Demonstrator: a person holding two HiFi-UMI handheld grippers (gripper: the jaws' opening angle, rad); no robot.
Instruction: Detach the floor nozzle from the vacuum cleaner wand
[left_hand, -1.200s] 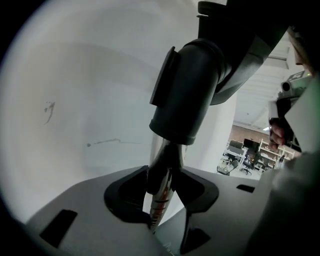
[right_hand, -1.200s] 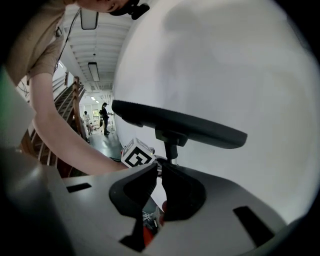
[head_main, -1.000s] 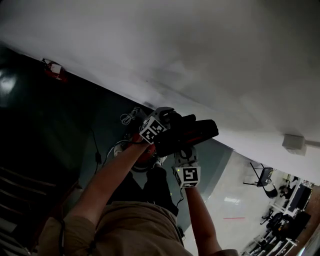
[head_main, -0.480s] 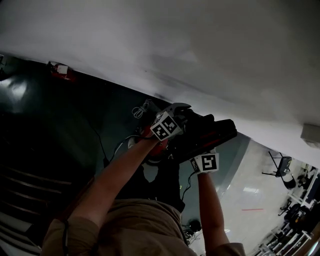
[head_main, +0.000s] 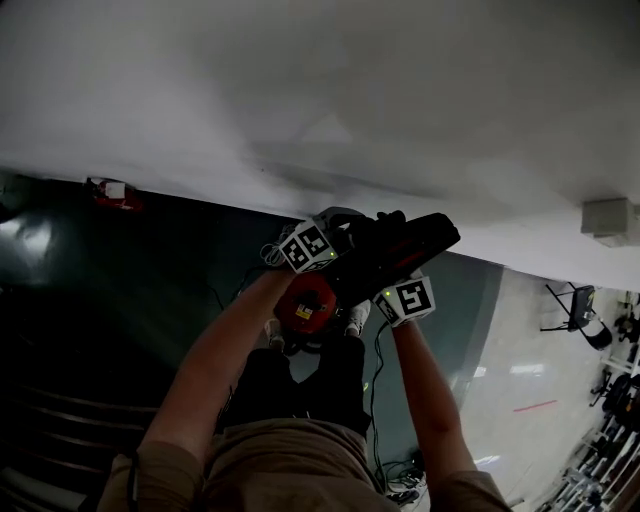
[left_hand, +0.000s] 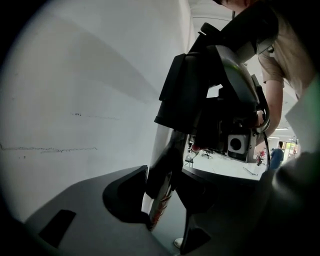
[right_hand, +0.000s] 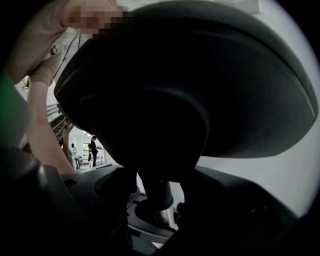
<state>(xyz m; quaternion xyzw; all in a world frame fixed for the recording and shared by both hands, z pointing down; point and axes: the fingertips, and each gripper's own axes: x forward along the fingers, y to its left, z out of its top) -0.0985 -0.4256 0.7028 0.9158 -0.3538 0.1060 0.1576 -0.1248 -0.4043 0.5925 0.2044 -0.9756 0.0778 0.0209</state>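
So I'm holding the whole vacuum up off the floor in front of me, close to a white wall (head_main: 300, 90). The nozzle (head_main: 412, 243) is sitting at the far end: a long, flat black head, tilting up to the right in the head view, just beside the wall. From the right gripper view it's looking like a big dark dome with a smooth rounded edge. It's hogging nearly the whole picture, so I'm seeing very little past it.

My right gripper (right_hand: 157, 202) is squeezing narrow around the nozzle's short neck, one jaw on each side. My left gripper (left_hand: 161, 207) is clamping the wand (left_hand: 162, 185), a slim dark tube with a bit of red print low down. The wand is running up between the jaws into the nozzle's black joint. In the left gripper view the right gripper is crowding in right behind that joint, blocking most of what's beyond.

The vacuum's red body (head_main: 308, 305) is hanging between my forearms, and a cable (head_main: 374, 390) is trailing down past my legs. Below the white wall a dark green panel (head_main: 140, 270) is filling the left side, with a small red box (head_main: 112, 191) near its top edge. A grey box (head_main: 608, 217) is sticking out of the wall at far right. A couple of people (right_hand: 93, 150) are standing well off in the background.
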